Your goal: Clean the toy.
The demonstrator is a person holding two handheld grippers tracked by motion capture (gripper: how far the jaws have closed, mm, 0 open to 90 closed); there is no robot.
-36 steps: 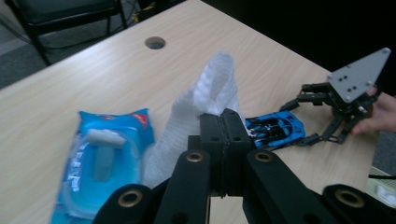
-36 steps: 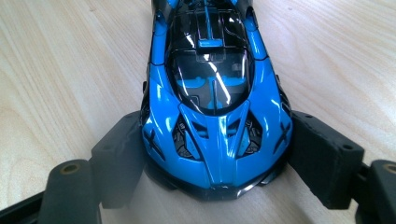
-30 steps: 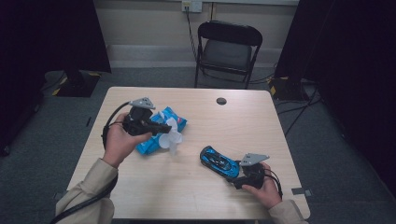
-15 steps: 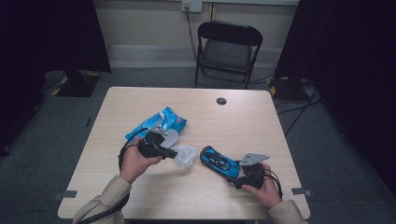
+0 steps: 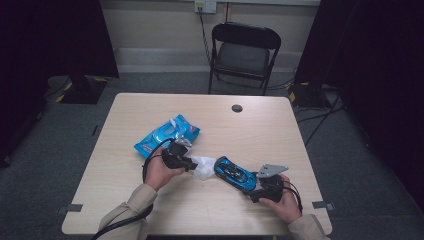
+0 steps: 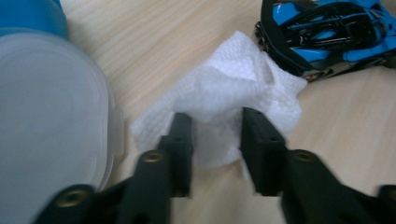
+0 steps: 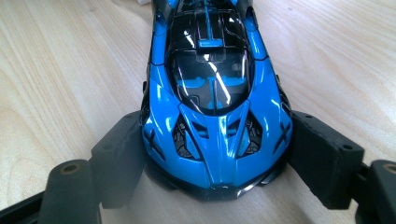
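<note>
One blue wipes pack behind left tool, jaws just opening, loose around one white wipe touching one blue toy car, right tool clamped on car, one table, one folding chair beyond.

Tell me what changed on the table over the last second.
The left hand-held gripper carried the white wipe from above the blue wipes pack down to the table beside the blue toy car; its jaws have just been opening, the wipe between them. The right hand-held gripper stayed clamped on the car.
</note>
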